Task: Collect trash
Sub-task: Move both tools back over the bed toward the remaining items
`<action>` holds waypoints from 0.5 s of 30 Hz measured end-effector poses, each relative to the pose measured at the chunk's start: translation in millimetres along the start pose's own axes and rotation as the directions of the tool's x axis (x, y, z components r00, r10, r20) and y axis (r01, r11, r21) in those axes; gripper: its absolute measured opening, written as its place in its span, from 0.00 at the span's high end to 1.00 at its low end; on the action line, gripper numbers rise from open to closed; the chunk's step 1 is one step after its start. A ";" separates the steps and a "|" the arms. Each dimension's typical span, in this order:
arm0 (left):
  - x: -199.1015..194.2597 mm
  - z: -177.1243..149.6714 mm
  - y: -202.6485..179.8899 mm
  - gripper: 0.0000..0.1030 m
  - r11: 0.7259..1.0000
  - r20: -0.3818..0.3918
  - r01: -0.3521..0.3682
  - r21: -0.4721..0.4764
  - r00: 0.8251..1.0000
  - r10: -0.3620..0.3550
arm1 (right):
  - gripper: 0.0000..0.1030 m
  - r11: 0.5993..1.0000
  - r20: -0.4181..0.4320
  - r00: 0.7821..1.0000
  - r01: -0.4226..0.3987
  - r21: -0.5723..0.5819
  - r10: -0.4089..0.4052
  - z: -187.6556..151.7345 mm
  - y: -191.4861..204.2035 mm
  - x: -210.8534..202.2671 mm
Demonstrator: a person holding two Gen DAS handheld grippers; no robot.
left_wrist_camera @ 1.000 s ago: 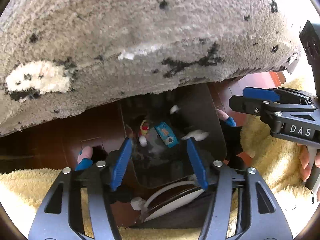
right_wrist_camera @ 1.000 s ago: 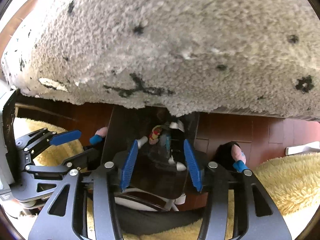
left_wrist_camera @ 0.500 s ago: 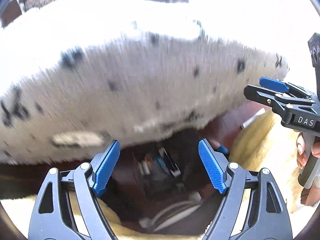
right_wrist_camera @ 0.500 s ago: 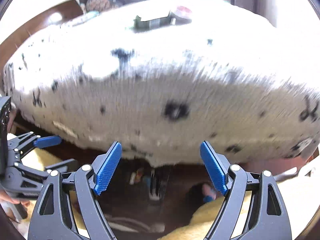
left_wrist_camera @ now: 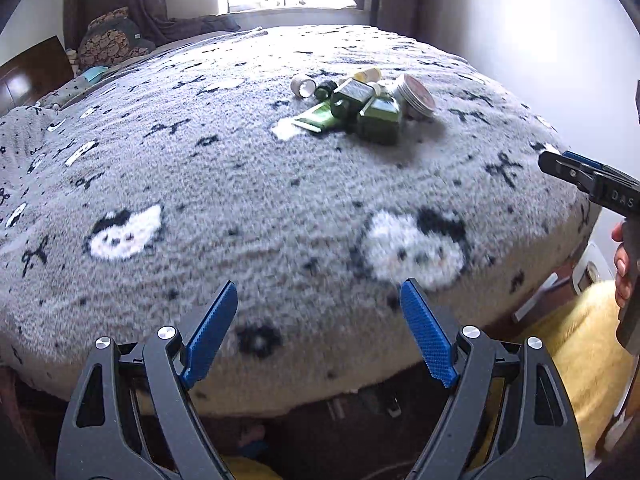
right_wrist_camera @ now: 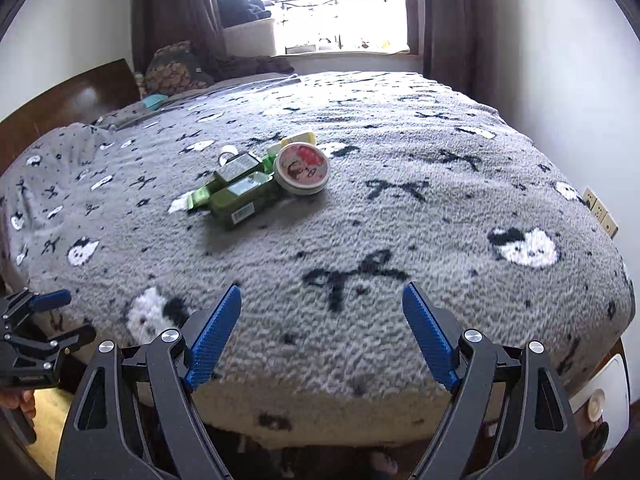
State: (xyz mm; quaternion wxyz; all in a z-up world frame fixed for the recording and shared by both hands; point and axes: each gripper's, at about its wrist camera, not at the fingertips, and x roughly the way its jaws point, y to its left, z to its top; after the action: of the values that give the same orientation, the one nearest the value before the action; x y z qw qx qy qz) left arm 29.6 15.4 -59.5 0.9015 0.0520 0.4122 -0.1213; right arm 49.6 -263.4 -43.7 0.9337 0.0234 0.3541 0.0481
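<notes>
A pile of trash lies on the grey patterned bed cover (left_wrist_camera: 240, 200): green boxes (left_wrist_camera: 380, 118), a green tube (left_wrist_camera: 316, 116), a round tin (left_wrist_camera: 418, 96) and small caps (left_wrist_camera: 304, 86). It also shows in the right wrist view, with the green boxes (right_wrist_camera: 240, 196) and the round tin (right_wrist_camera: 303, 167) on the cover (right_wrist_camera: 400, 220). My left gripper (left_wrist_camera: 318, 332) is open and empty at the bed's near edge. My right gripper (right_wrist_camera: 322, 334) is open and empty, also at the near edge, well short of the pile.
A dark wooden headboard (right_wrist_camera: 68, 100) and pillows (right_wrist_camera: 172, 68) are at the far left. A window (right_wrist_camera: 312, 4) with curtains is behind the bed. A wall socket (right_wrist_camera: 600, 212) is at the right. Yellow fluffy fabric (left_wrist_camera: 580, 344) lies below the bed edge.
Both grippers have risen from the dark bin below the bed edge up over the bed top. Their jaws have opened wider. The trash pile has come into view.
</notes>
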 end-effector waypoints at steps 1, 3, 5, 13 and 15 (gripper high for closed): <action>7.6 8.4 -1.6 0.23 1.000 0.004 -0.003 0.001 1.000 0.003 | 0.19 1.000 0.007 1.000 0.015 -0.010 -0.014 10.3 -0.1 8.9; 15.5 22.4 -2.4 0.23 1.000 0.010 -0.009 0.008 1.000 0.009 | 0.18 0.999 0.007 1.000 0.029 -0.013 -0.029 23.1 2.3 22.3; 22.2 31.6 -3.6 0.23 1.000 0.010 -0.006 0.018 1.000 0.006 | 0.11 1.000 -0.002 1.000 -0.001 0.008 0.001 38.7 1.7 39.6; 53.7 75.8 -21.3 0.23 0.998 0.029 0.005 0.056 1.000 -0.007 | 0.08 0.997 -0.064 0.997 -0.048 0.065 0.052 93.8 6.3 114.0; 62.4 83.5 -23.5 0.23 0.998 0.023 0.026 0.054 0.999 -0.027 | 0.08 0.995 -0.088 0.994 -0.059 0.082 0.066 100.7 8.1 132.3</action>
State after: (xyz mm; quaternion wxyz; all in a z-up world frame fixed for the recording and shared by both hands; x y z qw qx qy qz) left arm 123.8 -34.3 -51.8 0.9029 0.0691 0.3988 -0.1448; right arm 214.3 -242.2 -54.9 0.9130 0.0695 0.3968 0.0641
